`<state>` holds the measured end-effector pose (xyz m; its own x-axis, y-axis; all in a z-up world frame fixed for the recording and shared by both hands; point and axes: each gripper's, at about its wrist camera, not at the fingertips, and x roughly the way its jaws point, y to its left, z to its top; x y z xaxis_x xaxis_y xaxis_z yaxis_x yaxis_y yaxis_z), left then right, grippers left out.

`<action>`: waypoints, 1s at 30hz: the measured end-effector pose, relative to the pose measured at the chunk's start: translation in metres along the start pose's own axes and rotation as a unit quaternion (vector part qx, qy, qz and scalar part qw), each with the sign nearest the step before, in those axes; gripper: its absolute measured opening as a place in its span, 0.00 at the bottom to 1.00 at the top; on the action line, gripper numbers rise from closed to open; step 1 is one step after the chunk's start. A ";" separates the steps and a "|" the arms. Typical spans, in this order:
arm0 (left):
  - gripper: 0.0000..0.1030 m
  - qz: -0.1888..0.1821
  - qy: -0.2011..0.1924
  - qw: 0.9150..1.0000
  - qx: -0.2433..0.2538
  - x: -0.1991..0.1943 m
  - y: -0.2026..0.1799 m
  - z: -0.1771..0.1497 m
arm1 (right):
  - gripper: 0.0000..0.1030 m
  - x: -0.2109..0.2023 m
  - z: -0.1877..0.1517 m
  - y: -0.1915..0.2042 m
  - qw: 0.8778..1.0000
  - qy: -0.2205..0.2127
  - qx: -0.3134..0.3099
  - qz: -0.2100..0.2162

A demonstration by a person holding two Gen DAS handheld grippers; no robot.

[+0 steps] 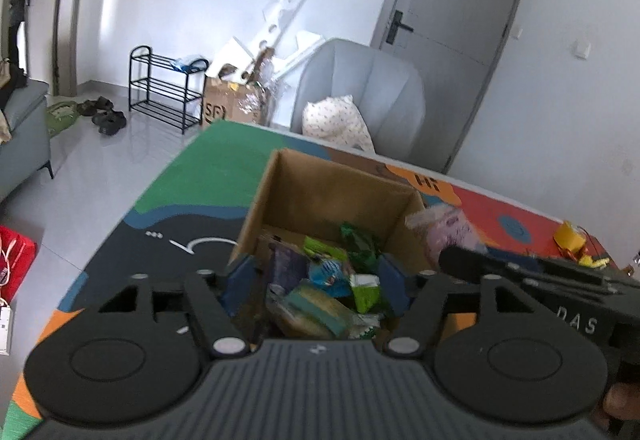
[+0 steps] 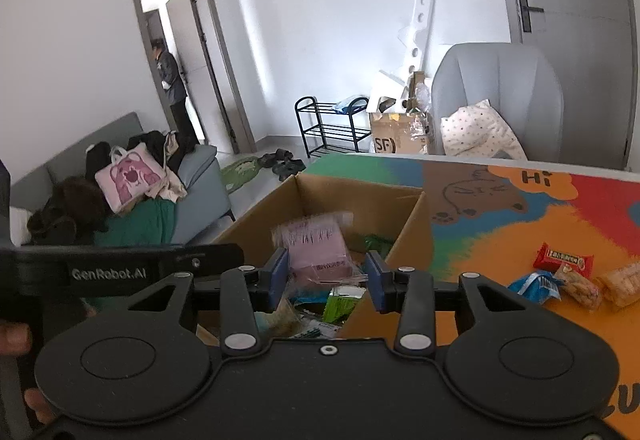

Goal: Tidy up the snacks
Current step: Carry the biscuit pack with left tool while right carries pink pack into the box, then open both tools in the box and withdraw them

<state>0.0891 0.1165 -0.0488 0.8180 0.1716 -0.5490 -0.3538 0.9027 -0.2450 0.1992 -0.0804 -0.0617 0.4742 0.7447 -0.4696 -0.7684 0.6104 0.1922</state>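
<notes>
Colourful table mat (image 2: 500, 224) bearing the open cardboard box (image 2: 320, 196) near its left edge. I hold both grippers over it — left gripper (image 1: 316, 276) released and empty, right gripper (image 2: 326, 274) spread, pink snack packet (image 2: 318, 248) between its jaws, blurred, contact unclear. Loose snacks (image 2: 568, 276) lie toward the mat's right edge.

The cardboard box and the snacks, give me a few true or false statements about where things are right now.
1. The cardboard box holds several snack packets. True.
2. The pink packet lies on the mat beside the red one. False: it is over the box, in front of the right gripper.
3. The left gripper is open. True.
4. No snacks remain on the table mat. False: a red packet and others lie there.
</notes>
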 end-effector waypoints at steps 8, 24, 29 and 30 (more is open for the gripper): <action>0.83 0.010 -0.007 1.000 0.015 -0.002 -0.005 0.000 | 0.46 -0.013 0.001 -0.008 1.000 -0.006 0.015 -0.014; 0.94 -0.021 0.019 0.999 0.042 0.006 -0.049 -0.006 | 0.68 -0.052 -0.020 -0.066 0.996 -0.017 0.066 -0.061; 0.94 -0.041 0.027 0.997 0.059 0.009 -0.073 -0.009 | 0.70 -0.065 -0.028 -0.086 0.993 -0.015 0.083 -0.081; 0.94 -0.044 0.030 0.997 0.062 0.010 -0.077 -0.010 | 0.70 -0.067 -0.031 -0.090 0.993 -0.014 0.086 -0.085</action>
<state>0.1200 0.0446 -0.0437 0.8133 0.0683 -0.5778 -0.2199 0.9555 -0.1966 0.2235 -0.1934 -0.0739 0.6037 0.6334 -0.4841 -0.5929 0.7627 0.2585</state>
